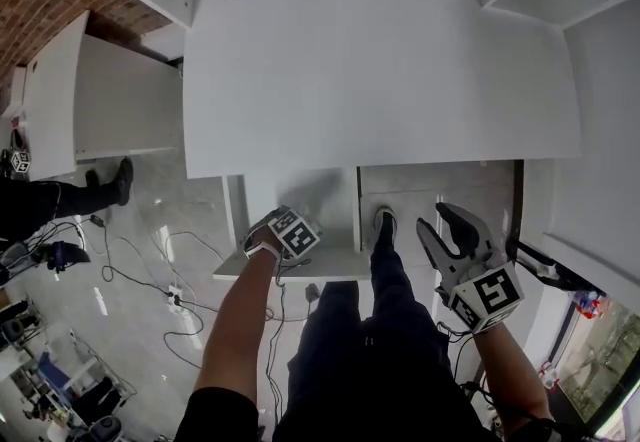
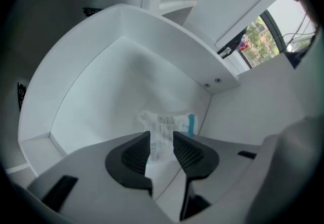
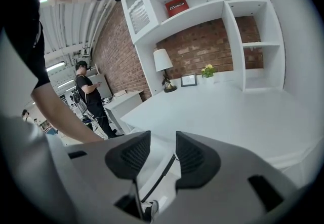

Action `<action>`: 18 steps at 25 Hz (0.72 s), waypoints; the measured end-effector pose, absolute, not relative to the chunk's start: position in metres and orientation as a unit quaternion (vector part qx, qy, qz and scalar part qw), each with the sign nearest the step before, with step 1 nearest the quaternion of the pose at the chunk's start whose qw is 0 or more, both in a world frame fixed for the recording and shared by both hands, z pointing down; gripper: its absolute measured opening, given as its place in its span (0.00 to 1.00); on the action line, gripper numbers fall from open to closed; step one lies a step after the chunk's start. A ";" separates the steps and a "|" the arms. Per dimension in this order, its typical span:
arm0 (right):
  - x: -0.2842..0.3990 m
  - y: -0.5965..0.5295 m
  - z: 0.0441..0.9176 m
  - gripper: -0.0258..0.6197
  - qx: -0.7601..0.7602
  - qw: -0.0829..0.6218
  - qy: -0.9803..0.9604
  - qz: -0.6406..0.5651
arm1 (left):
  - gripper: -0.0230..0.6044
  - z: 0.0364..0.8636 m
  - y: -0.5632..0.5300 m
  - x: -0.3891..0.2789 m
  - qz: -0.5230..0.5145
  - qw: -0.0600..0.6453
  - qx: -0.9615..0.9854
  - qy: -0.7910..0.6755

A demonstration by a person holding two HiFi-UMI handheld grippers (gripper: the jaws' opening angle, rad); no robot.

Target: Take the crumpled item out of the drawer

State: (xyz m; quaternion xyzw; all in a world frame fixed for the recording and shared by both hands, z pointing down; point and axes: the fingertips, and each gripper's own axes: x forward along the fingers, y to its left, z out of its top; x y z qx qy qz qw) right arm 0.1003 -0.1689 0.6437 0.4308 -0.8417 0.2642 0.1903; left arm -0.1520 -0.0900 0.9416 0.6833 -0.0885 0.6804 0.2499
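Inside the open white drawer (image 2: 86, 96), the left gripper (image 2: 162, 139) sets its jaws slightly apart on either side of the crumpled item (image 2: 164, 122), a white wrapper lying on the drawer floor. It carries grey print too blurred to read and a teal stripe. The right gripper (image 3: 163, 142) hangs open and empty beside the white desk (image 1: 380, 60). A red box (image 3: 176, 5) on the shelves bears small, illegible white lettering.

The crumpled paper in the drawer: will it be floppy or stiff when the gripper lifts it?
Probably floppy: the crumpled paper looks thin and creased, so it may bend or squash in the left gripper. It is likely very light, being one small printed scrap. It probably won't roll, since it seems to lie fairly flat on the drawer floor.
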 end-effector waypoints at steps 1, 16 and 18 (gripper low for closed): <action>0.102 -0.170 0.646 0.28 0.432 0.193 -0.840 0.267 | 0.26 0.946 -0.092 -0.152 0.684 0.247 0.680 -0.088; 0.076 -0.181 0.633 0.21 0.396 0.204 -0.859 0.253 | 0.06 0.895 -0.131 -0.153 0.608 0.252 0.722 -0.214; 0.069 -0.182 0.624 0.19 0.392 0.199 -0.865 0.244 | 0.06 0.872 -0.140 -0.156 0.588 0.245 0.733 -0.239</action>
